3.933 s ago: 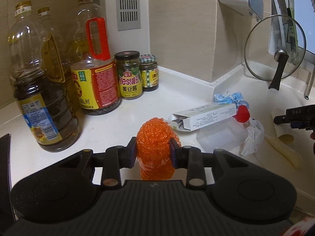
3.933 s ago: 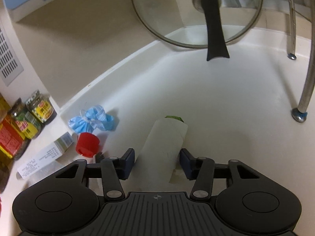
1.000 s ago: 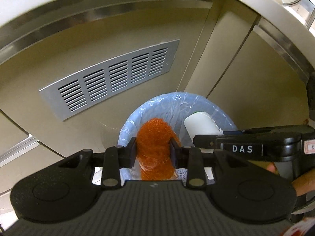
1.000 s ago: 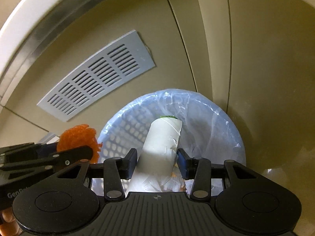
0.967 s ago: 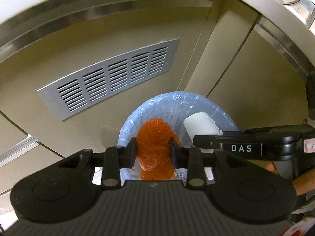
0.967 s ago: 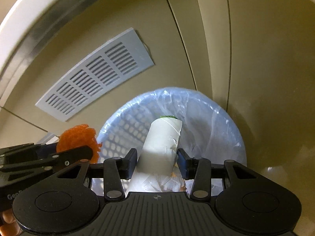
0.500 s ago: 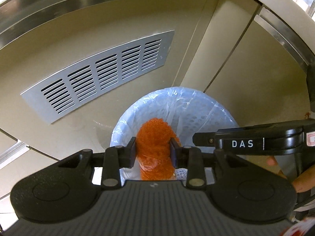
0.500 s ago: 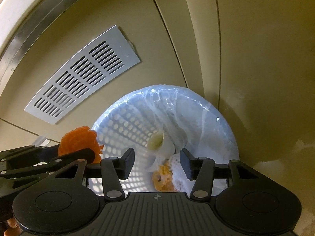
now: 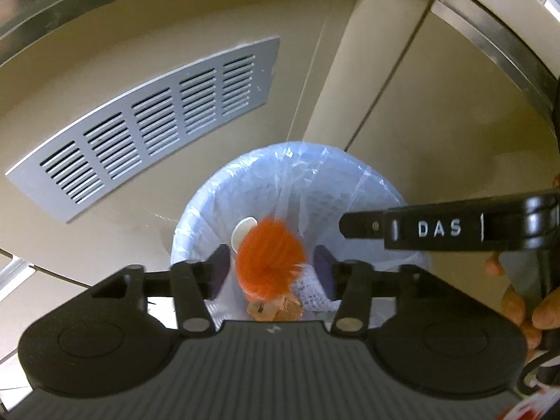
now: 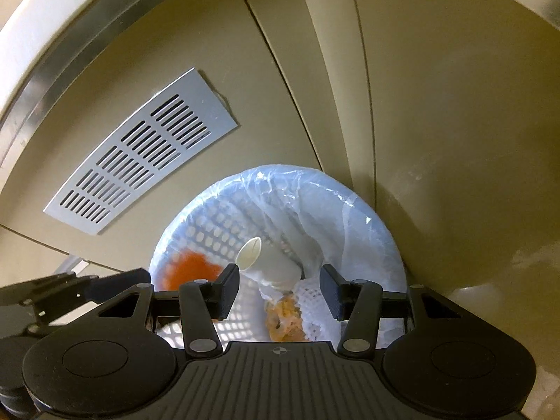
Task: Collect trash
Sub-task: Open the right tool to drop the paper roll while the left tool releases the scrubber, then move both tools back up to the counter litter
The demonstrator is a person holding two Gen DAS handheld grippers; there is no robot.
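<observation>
A slatted grey vent panel (image 9: pixel 147 119) set into the beige cabinet front marks the left of the scene, above a perforated white wastebasket (image 9: pixel 196 210) lined with a clear plastic bag (image 9: pixel 315 164) and standing on the floor at the foot of the cabinets. The left gripper (image 9: pixel 271 267) hangs directly over the basket's mouth with its jaws spread apart and nothing between them; the orange mesh scrubber (image 9: pixel 267 252), blurred, appears to be dropping free between the open fingers toward the basket, a placement that lets the trash fall straight in rather than being carried to the bottom. In the right wrist view the same orange blur (image 10: pixel 190 269) sits low against the basket's left inner wall, beside the tip of the left gripper. Further right, a white paper roll (image 10: pixel 269 262) lies tilted inside the basket, one end pointing up, resting on a heap of white mesh netting (image 10: pixel 311 301) and orange-brown scraps (image 10: pixel 283 318). The right gripper (image 10: pixel 278 288) hovers just above that heap, its jaws likewise wide and empty, positioned over the opening so that anything let go lands inside the liner. The person's right hand (image 9: pixel 525 301) grips the tool's handle at the far right edge. Judged from this, both pieces are in or entering the basket.
</observation>
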